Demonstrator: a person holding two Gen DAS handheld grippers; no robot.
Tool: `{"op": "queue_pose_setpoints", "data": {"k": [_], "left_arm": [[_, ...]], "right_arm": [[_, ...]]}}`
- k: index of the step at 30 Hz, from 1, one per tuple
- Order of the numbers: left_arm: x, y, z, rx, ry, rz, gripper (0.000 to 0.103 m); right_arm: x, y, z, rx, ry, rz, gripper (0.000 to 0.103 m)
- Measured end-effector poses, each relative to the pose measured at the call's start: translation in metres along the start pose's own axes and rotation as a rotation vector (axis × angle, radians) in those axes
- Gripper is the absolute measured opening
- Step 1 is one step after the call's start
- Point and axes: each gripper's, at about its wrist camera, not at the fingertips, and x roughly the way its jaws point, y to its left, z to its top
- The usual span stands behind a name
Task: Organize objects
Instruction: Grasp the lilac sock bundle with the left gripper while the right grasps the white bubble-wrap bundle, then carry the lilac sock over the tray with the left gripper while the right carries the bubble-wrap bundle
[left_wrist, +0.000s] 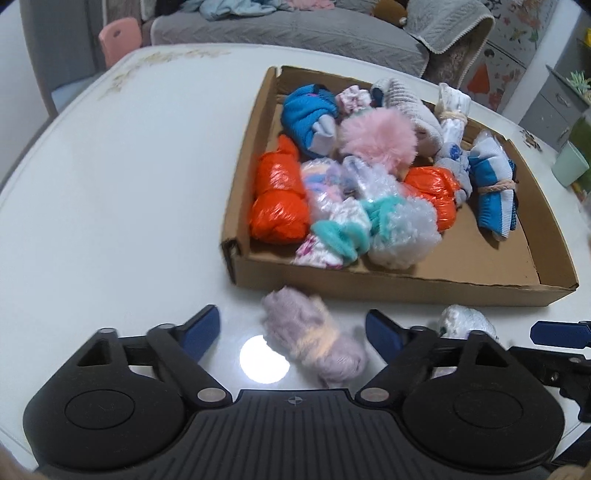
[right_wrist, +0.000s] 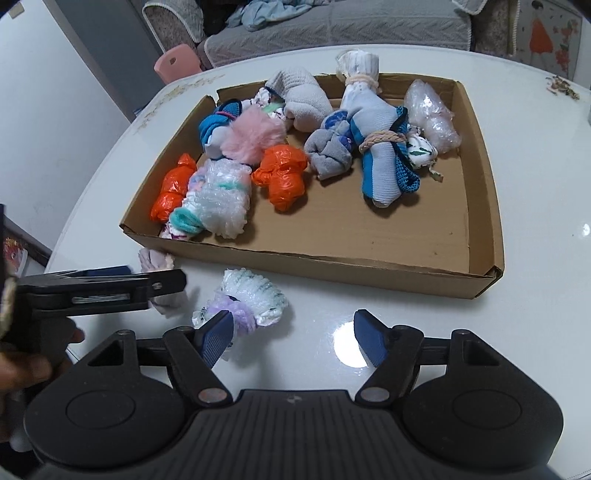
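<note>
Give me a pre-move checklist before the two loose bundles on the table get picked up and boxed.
1. Left claw open around the lilac fuzzy bundle: ok, pads not pressing.
2. Right claw open: ok, nothing gripped.
3. Right claw centred on the white-and-purple bundle: not ok, bundle sits at its left finger.
4. Bare floor in the cardboard box for drops: ok, near right part.
5. Claws clear of each other: cannot tell, they are close.
</note>
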Motion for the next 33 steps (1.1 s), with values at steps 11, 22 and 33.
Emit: {"op": "queue_pose_setpoints", "data": {"k": [11,22,33], "left_arm": [[-0.013,-0.002,-0.012,0.057,0.027,-0.016,0.053],[-0.022,0.016,-0.018,0.015,0.048,-0.006,0.049],[-0.035,0.008,-0.026,0.094,0.072,-0.028,0.035]], "right_arm": [[0.016,0.034,0.003,-0.075,0.032,0.039,0.069],[0.036,0.047,0.006,-0.136,0.057,0.041,0.052],[0.003,0.026,-0.003,-0.140,0.019,0.091,0.045]]}}
